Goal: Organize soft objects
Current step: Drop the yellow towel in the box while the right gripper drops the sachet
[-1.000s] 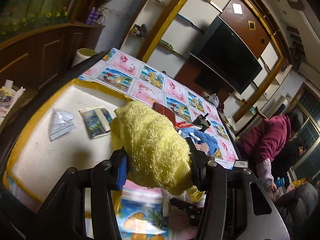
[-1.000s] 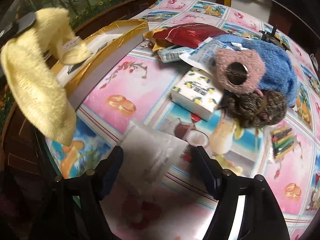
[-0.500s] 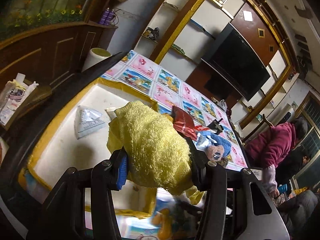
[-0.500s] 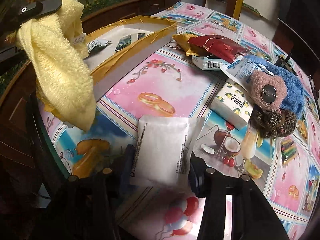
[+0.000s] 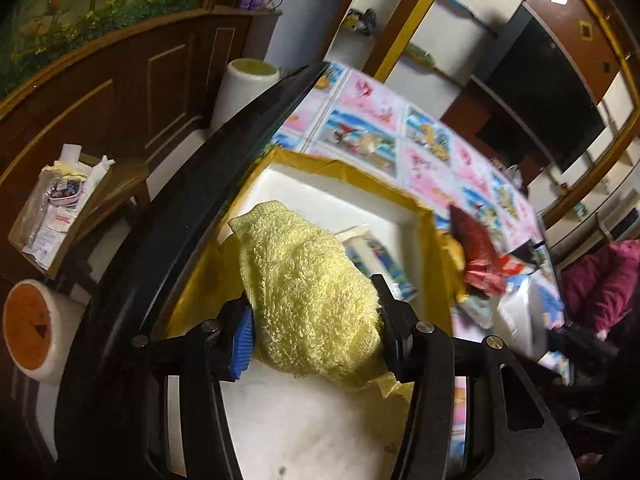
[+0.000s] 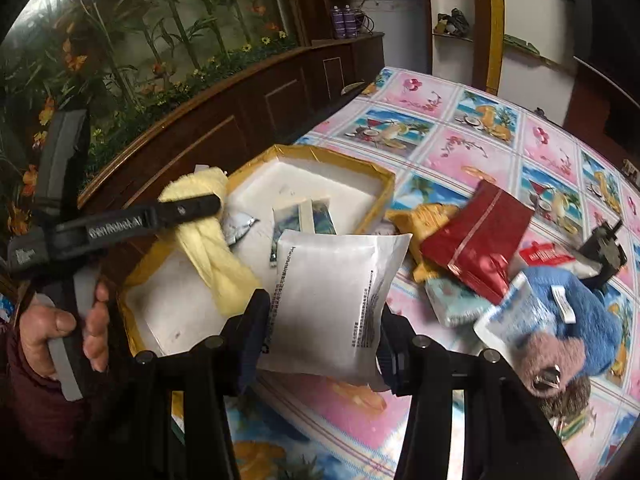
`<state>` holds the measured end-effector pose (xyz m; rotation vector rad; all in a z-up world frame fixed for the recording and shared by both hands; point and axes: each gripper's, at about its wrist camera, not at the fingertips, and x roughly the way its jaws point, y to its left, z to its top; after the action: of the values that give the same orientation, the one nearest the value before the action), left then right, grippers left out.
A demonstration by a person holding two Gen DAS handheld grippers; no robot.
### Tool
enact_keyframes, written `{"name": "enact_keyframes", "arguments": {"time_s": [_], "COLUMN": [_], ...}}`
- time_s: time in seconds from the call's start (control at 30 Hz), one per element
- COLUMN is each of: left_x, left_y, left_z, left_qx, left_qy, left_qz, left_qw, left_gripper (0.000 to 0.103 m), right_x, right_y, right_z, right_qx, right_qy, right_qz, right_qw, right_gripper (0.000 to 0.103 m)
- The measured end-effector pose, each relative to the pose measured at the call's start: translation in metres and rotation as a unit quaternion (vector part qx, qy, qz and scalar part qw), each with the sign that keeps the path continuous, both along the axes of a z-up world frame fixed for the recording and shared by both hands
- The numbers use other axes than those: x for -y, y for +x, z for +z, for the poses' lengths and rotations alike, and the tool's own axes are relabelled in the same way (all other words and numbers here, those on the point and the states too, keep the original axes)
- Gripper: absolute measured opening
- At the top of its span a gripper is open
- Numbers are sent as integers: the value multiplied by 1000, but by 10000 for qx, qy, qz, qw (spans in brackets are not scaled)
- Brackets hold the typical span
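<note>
1. Between the fingers of the left gripper (image 5: 316, 332), a yellow towel (image 5: 308, 292) is sitting bunched and squeezed, its loose end sticking out ahead of the fingertips. In the right wrist view it is drooping in a twisted strand over the white floor of the box (image 6: 384, 184), hanging above it rather than lying on it.
2. Between the fingers of the right gripper (image 6: 320, 340), which have just been closing, a white pouch (image 6: 336, 304) is being pinched by its two side edges; it is hanging clear of the tablecloth (image 6: 472, 140), near the box's front corner.
3. Both loads are looking light and soft. The towel is giving under the pads and should not slip, but its tail could catch on the box's gold rim. The pouch seems slicker (a smooth wrapper), so a grip across its padded middle is likely safer than at a thin edge.
4. Inside the box, two printed packets (image 6: 304, 220) and a small silver packet (image 6: 238, 226) are already lying.
5. Further out on the tablecloth, a red bag (image 6: 476, 244), a blue plush item (image 6: 576, 312) and a brown fuzzy item (image 6: 560, 364) are waiting.
</note>
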<state>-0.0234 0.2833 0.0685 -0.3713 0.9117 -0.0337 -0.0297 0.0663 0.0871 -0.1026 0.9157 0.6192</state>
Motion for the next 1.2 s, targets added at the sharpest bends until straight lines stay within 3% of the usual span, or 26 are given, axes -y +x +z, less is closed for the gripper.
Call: {"name": "enact_keyframes", "arguments": {"time_s": [0.3,0.43,0.6,0.8,0.93,1.03,1.2], "left_x": [9,12,9,14,40,68,113], "left_y": [-13,-18,-32,-60,-82,-87,-89], "left_z": [-17,-23,-10,12,26,28,23], "left_qx": [-411,-683,-420,159,569,689,656], "left_qy": [-208,-362,-480,-561,115,392,687], "left_qz": [-445,-547,-375,-259,-319,-559,-916], "left_qw": [9979,9955,9973,9980,9978,9953,9912], "left_gripper": [57,57,57,57,57,57,57], "right_x": [-65,-81,-75,-21,52,100,151], "right_y": [75,100,103,75,47,34,30], "right_z": [-20,-38,-38,5,32,31,9], "right_qx": [-153,-597,-748,-166,518,834,779], "right_qy": [-173,21,248,408,102,-356,-972], "right_qz": [32,44,62,77,-365,-907,-1764], "right_qw": [9997,9982,9969,9990,9979,9917,9764], "right_gripper": [51,55,58,59,59,60,60]}}
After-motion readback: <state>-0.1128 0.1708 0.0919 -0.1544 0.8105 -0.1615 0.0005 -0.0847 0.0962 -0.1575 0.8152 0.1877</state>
